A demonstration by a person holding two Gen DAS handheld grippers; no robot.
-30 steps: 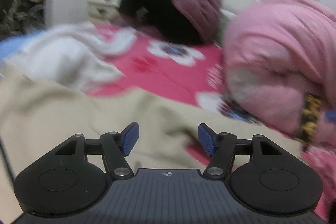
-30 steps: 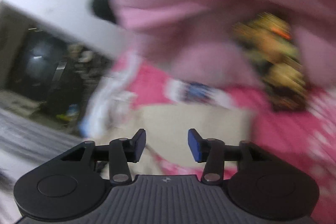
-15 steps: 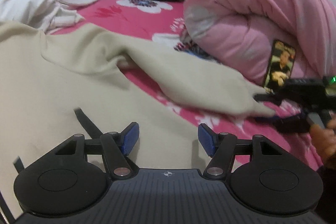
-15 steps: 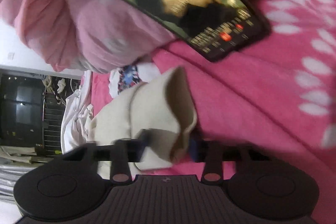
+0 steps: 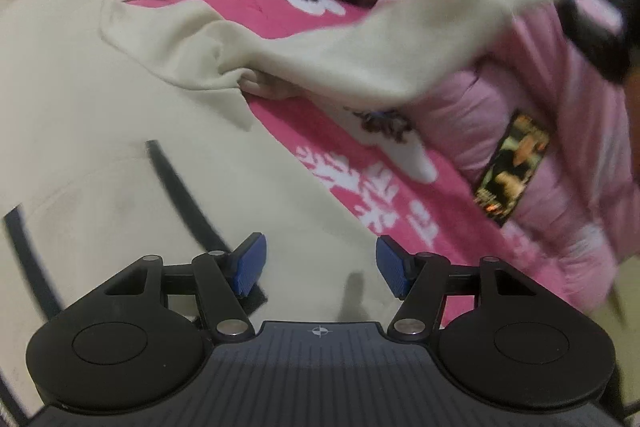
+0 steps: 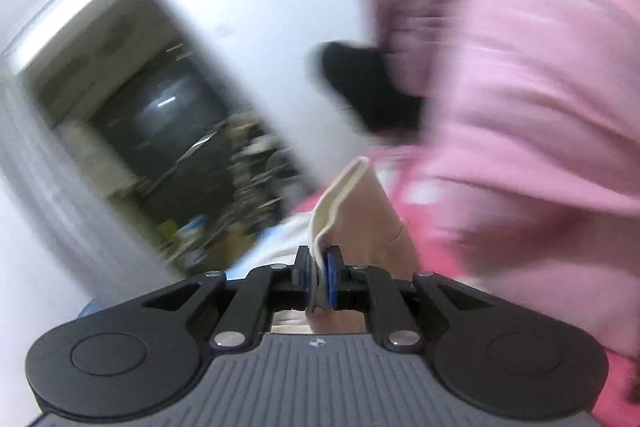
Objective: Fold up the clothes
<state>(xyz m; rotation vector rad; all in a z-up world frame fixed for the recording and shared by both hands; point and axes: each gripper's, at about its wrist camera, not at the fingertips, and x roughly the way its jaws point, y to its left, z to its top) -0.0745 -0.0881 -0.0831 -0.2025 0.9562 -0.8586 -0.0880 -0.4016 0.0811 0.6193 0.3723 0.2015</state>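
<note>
cream sleeve (image 5: 400, 39), flat 0.5 s ago, is now rising rightward, right tool (image 6: 319, 281) clamping it; left tool (image 5: 318, 265) is gaping.

Soft, even indoor light, with no hard shadows or glare. Both views show strong fisheye bending and dark corners. In the left wrist view the raised cream sleeve (image 5: 400, 39) is smeared by motion, nearer cloth sharper. The right wrist view is heavily motion-blurred; only the right gripper (image 6: 319, 281) stays crisp.
</note>
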